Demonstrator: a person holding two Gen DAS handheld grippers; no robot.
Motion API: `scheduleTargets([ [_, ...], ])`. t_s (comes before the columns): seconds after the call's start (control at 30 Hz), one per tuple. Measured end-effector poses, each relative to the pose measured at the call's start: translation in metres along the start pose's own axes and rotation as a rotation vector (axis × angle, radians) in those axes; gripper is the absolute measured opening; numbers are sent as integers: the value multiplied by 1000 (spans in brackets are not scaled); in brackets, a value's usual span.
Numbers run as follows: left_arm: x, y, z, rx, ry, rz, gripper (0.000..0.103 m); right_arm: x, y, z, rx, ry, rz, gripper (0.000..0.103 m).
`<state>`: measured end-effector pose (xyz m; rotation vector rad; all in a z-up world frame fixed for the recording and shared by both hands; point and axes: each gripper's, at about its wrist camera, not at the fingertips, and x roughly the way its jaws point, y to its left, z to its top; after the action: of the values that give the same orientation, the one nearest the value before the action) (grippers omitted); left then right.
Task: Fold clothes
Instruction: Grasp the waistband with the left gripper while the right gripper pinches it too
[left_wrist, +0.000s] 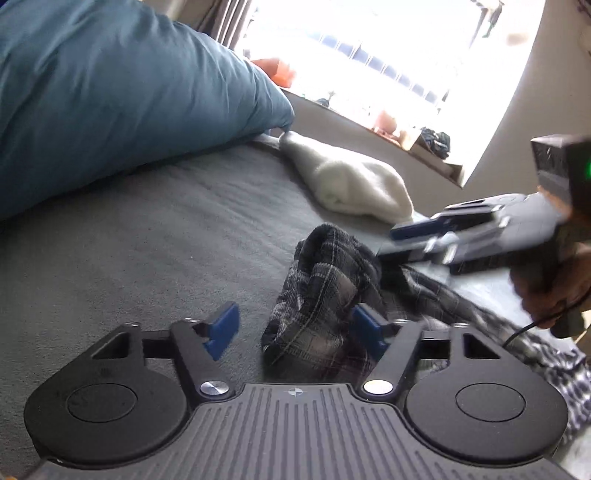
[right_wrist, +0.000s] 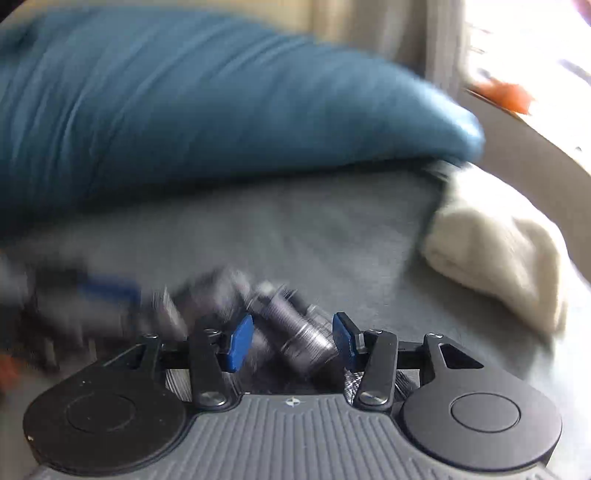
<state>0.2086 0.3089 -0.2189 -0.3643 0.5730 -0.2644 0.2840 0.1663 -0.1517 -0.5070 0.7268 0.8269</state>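
While the plaid garment lies bunched on the bed, both grippers, left and right, stand spread around it; pinch an edge, not the bulk; judged only.

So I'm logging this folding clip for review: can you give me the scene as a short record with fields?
surface: grey bed cover
garment: dark plaid cloth, bunched, unfolded
left tongs: open, cloth between the fingers
right tongs: open over the cloth, view blurred
nearby: blue pillow; white folded item
background: bright window
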Motion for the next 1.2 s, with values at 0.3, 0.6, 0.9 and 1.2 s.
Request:
scheduleTargets([
  [0.3, 11, -7, 2, 6, -16, -18, 26, 31, 23, -8, -133, 86, -58, 23],
  [0.6, 20, -20, 7, 16, -35, -57, 22, 1, 18, -29, -133, 61, -154, 0],
  [0.9, 40, -22, 9, 33, -25, 14, 21, 14, 14, -21, -139, 72, -221, 0],
  [1.2, 20, -27, 16, 39, -122, 45, 26, 53, 13, -18, -97, 65, -259, 0],
])
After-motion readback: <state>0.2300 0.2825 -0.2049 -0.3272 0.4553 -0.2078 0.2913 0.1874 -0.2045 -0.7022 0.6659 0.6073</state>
